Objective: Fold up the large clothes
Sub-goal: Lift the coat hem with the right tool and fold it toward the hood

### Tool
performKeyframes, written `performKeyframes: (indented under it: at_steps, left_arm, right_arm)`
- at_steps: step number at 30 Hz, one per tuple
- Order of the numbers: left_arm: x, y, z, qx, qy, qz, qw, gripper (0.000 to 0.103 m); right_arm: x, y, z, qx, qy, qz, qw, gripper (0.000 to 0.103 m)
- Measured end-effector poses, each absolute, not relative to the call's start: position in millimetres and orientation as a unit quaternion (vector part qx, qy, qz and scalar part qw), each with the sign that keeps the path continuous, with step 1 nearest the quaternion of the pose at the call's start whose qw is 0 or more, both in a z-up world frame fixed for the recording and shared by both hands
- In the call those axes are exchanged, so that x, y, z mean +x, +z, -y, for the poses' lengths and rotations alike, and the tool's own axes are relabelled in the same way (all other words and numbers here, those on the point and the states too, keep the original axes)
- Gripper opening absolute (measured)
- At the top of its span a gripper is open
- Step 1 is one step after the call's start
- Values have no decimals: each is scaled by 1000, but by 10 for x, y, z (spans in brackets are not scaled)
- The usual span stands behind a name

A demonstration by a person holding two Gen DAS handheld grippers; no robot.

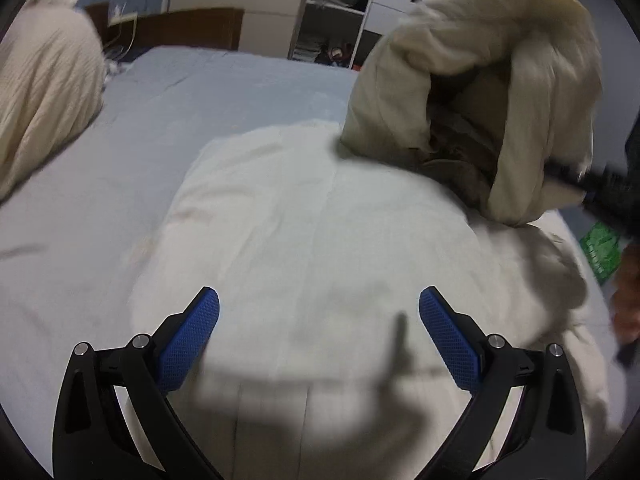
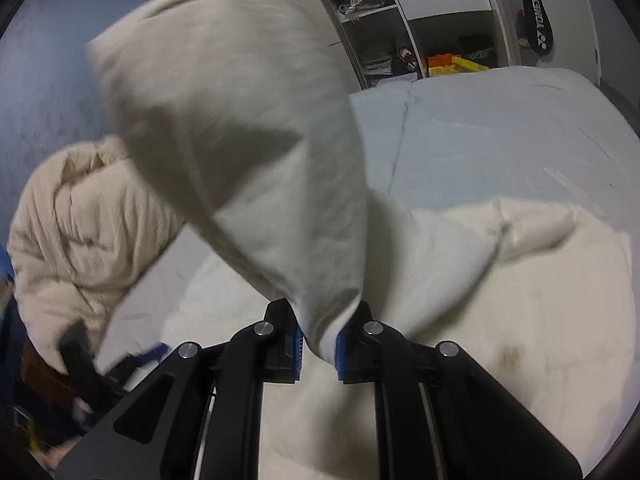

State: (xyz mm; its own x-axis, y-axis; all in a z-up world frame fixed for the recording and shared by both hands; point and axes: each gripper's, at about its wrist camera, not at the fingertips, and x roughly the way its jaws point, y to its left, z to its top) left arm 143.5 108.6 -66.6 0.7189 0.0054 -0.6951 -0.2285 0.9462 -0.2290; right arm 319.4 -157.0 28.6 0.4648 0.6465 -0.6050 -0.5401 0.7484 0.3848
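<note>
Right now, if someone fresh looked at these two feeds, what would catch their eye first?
The raised fold of the cream garment, pinched in the right gripper and lifted above the bed, fills the right wrist view. In the left wrist view, the left gripper hangs wide open and empty over the garment's flat part. A second cream bundle sits at the far left.

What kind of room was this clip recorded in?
Most likely a bedroom. A bed with a pale blue sheet fills both views, with a dark wooden headboard against the wall and an open wardrobe with shelves and drawers behind it. A cream garment lies on the bed.
</note>
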Motion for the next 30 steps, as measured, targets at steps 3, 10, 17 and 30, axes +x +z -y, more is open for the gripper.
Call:
performKeyframes:
  at_steps: [3,10,17,30]
  left_arm:
    - [1231,-614,-1146,-175,67,-380,906,96]
    - [901,-404,-1118,-212,49,-383,898,96]
    - [783,12,-868,-238,2,-353,905,96]
    - [1693,209,-467,-410,-167,-340,829,48]
  right_arm:
    - [2977,160,1635,52,341,-380,858,9]
    - [2593,-9,1699,-12,323,-365,873,9]
    - [2445,-97,1778,-20,313,-362,878,9]
    - [2380,-66,1785,-13,299,-370,880,9]
